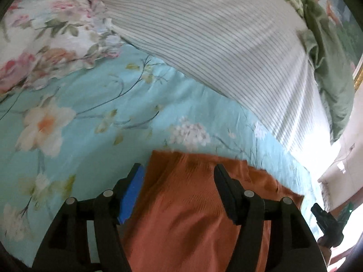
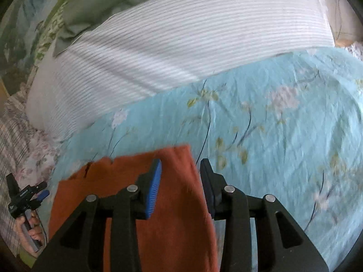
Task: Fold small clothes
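An orange-brown garment (image 1: 192,204) lies on the light blue floral bedsheet (image 1: 90,124). My left gripper (image 1: 178,176) is open above the garment's left part, its fingers spread wide, nothing held. In the right wrist view the same garment (image 2: 127,181) lies low and left. My right gripper (image 2: 180,170) is open over the garment's right edge, with the cloth between the fingers but not clamped. The left gripper (image 2: 28,192) shows at the far left of the right wrist view, held in a hand. The right gripper (image 1: 324,219) shows at the right edge of the left wrist view.
A white striped pillow (image 1: 226,52) lies across the bed behind the garment; it also shows in the right wrist view (image 2: 181,45). A green cloth (image 2: 102,4) lies beyond it. A pink floral pillow (image 1: 45,34) sits at far left. The bed edge is at right (image 1: 335,170).
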